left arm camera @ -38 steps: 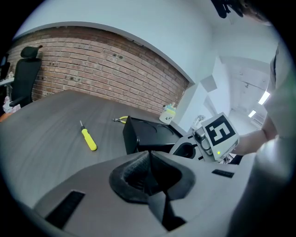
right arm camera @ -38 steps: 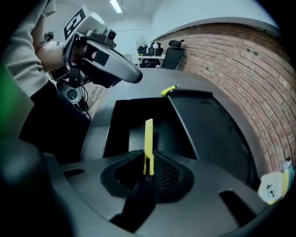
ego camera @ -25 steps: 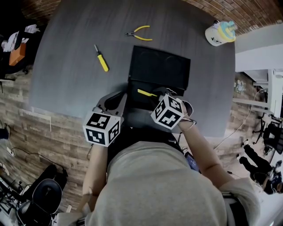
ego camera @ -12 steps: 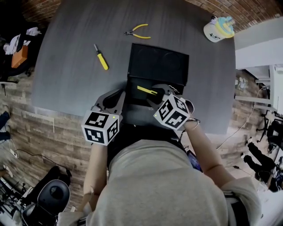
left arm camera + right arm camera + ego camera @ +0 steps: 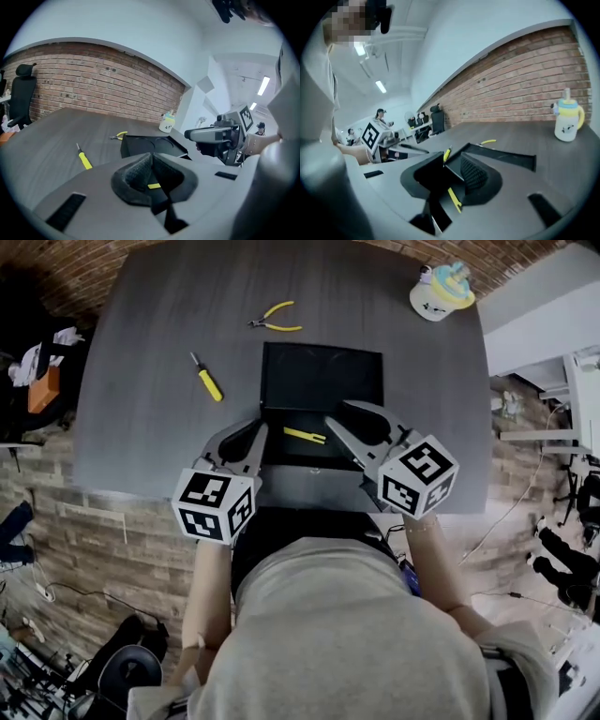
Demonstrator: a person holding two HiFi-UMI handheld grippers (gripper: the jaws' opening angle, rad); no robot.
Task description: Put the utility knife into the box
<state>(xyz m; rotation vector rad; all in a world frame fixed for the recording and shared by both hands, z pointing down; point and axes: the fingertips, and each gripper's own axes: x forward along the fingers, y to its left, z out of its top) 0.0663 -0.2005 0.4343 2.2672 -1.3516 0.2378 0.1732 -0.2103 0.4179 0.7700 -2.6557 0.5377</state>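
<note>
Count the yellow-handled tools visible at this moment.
3: a screwdriver on the table left of the box, pliers on the table beyond the box's open lid, and the utility knife lying inside the box. None seems hidden.

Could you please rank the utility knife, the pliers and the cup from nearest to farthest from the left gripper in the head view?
From the left gripper:
1. utility knife, just to its right, in the box.
2. pliers, beyond the box on the table.
3. cup, far right corner.
</note>
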